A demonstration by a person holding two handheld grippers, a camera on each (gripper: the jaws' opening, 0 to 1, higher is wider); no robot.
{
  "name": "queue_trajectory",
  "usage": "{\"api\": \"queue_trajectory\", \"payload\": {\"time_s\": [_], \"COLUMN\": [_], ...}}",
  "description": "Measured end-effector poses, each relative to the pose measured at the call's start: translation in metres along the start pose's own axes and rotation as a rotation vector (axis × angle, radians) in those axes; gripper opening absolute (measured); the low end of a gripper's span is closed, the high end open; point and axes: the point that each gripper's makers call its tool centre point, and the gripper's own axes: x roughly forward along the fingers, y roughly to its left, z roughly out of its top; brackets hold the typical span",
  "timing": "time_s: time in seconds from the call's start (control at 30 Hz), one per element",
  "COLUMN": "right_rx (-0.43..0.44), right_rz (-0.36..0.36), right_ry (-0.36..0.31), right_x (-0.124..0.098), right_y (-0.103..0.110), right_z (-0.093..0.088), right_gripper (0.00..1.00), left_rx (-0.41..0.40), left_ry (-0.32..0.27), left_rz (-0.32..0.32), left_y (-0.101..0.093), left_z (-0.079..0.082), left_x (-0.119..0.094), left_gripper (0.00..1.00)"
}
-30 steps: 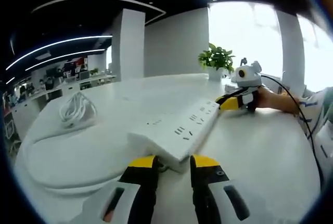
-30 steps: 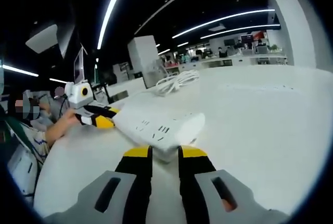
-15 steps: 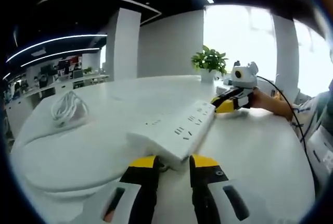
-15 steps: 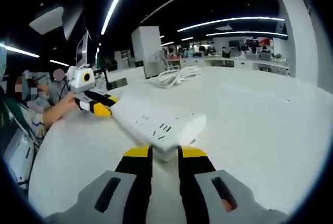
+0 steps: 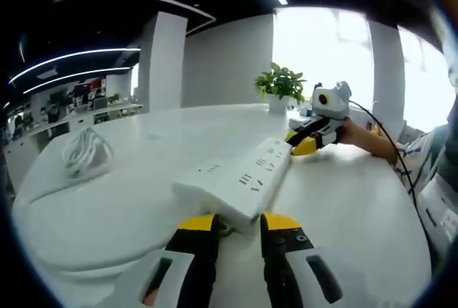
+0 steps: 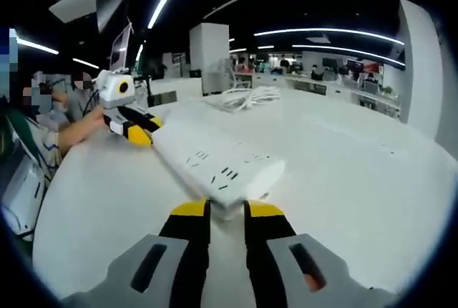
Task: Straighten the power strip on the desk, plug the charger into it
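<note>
A long white power strip lies on the white desk, sockets facing up. In the left gripper view my left gripper is shut on its near end, and my right gripper clamps the far end. In the right gripper view the same power strip runs from my right gripper, shut on the near end, to my left gripper at the far end. The white charger with its coiled cable rests apart on the desk, and the charger's coiled cable lies far beyond the strip in the right gripper view.
A potted plant stands at the far desk edge near a bright window. A person's hand and a black cable trail behind the right gripper. A monitor and seated people are off the desk's left side in the right gripper view.
Both views have panned a little with the hands. The strip has swung slightly on the desk while held at both ends. The charger has stayed put.
</note>
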Motion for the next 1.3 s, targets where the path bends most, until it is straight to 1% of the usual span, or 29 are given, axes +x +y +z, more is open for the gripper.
{"api": "queue_trajectory", "payload": {"time_s": [0.17, 0.2, 0.23, 0.33, 0.4, 0.47, 0.63, 0.73, 0.83, 0.9, 0.93, 1.0, 1.03, 1.07, 1.1, 1.13, 1.2, 1.23, 1.27, 1.3], "right_rx": [-0.024, -0.016, -0.002, 0.091, 0.111, 0.11, 0.076, 0.076, 0.082, 0.061, 0.047, 0.032, 0.034, 0.037, 0.031, 0.017, -0.005, -0.009, -0.014, -0.003], "right_rz": [0.003, 0.006, 0.016, 0.058, 0.068, 0.072, 0.078, 0.082, 0.087, 0.076, 0.062, 0.022, 0.012, 0.001, -0.021, -0.07, -0.131, -0.156, -0.166, -0.193], "right_ry": [0.021, 0.026, 0.029, 0.032, 0.033, 0.035, 0.06, 0.064, 0.066, 0.068, 0.055, -0.027, -0.059, -0.078, -0.096, -0.12, -0.161, -0.182, -0.2, -0.219], "right_x": [-0.004, -0.005, -0.006, -0.01, -0.011, -0.012, -0.014, -0.014, -0.014, -0.016, -0.019, -0.025, -0.031, -0.036, -0.042, -0.052, -0.068, -0.077, -0.083, -0.092], "right_y": [-0.001, -0.001, -0.001, 0.0, -0.001, 0.0, 0.005, 0.006, 0.005, 0.002, -0.001, -0.009, -0.012, -0.015, -0.021, -0.032, -0.047, -0.053, -0.057, -0.064], "right_z": [-0.002, -0.002, -0.003, -0.004, -0.004, -0.005, -0.007, -0.008, -0.008, -0.006, -0.003, 0.013, 0.021, 0.026, 0.031, 0.037, 0.047, 0.051, 0.054, 0.057], "right_gripper": [0.18, 0.18, 0.17, 0.17, 0.17, 0.17, 0.17, 0.17, 0.17, 0.16, 0.15, 0.1, 0.09, 0.1, 0.11, 0.11, 0.11, 0.11, 0.11, 0.11], "left_rx": [0.007, 0.009, 0.012, 0.017, 0.017, 0.023, 0.032, 0.036, 0.013, -0.009, -0.017, -0.015, 0.007, 0.035, 0.038, 0.042, 0.051, 0.053, 0.055, 0.056], "left_ry": [0.002, 0.003, 0.004, 0.005, 0.005, 0.007, 0.011, 0.012, 0.007, 0.001, -0.001, -0.001, 0.004, 0.01, 0.011, 0.012, 0.015, 0.015, 0.014, 0.011], "left_rz": [-0.008, -0.01, -0.011, -0.018, -0.021, -0.023, -0.031, -0.033, -0.038, -0.044, -0.044, -0.042, -0.037, -0.034, -0.034, -0.033, -0.032, -0.031, -0.03, -0.029], "left_y": [-0.003, -0.004, -0.005, -0.008, -0.01, -0.011, -0.013, -0.014, -0.013, -0.015, -0.016, -0.018, -0.018, -0.018, -0.019, -0.018, -0.018, -0.018, -0.018, -0.018], "left_z": [0.0, 0.0, 0.0, -0.001, -0.001, -0.001, -0.002, -0.002, -0.002, -0.001, -0.001, 0.0, -0.001, -0.001, -0.001, -0.001, -0.001, -0.001, -0.001, 0.0], "left_x": [0.001, 0.002, 0.002, 0.003, 0.003, 0.003, 0.003, 0.003, 0.003, 0.004, 0.005, 0.007, 0.007, 0.007, 0.007, 0.007, 0.006, 0.006, 0.006, 0.006], "left_gripper": [0.23, 0.23, 0.23, 0.23, 0.23, 0.23, 0.23, 0.22, 0.22, 0.22, 0.22, 0.22, 0.22, 0.22, 0.22, 0.23, 0.23, 0.23, 0.23, 0.22]}}
